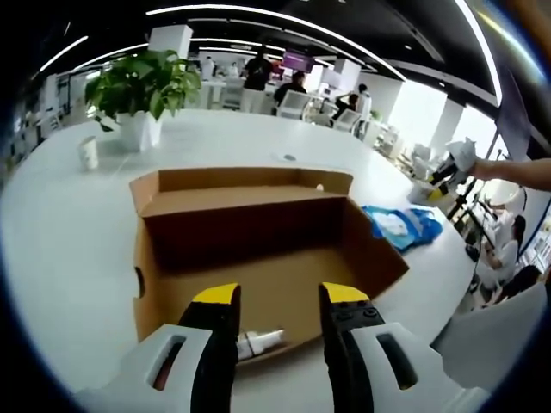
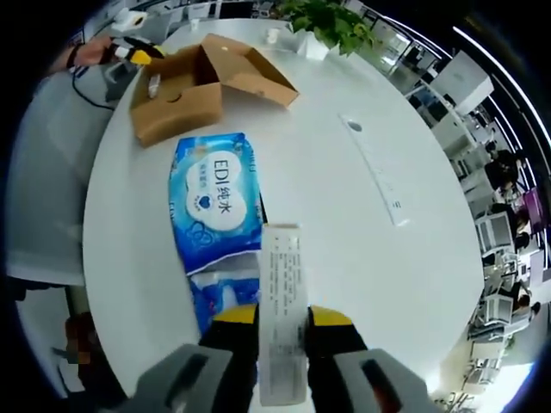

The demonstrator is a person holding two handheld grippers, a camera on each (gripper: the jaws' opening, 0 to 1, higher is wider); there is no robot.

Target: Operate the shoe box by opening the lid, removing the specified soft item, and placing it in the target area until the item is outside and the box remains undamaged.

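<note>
Wipes pack beside paper-gripping right tongs

Both views are bright and evenly lit. In the left gripper view, long ceiling light strips curve overhead, bent by the fisheye lens, and daylight from windows at the far right washes that side out. The white desk reflects a soft glare. The inside of the open shoe box falls into shadow. Straight lines bow strongly toward the edges in both views. In the right gripper view, the blue packet shows sharp printing, while the far office background looks small and soft.
</note>
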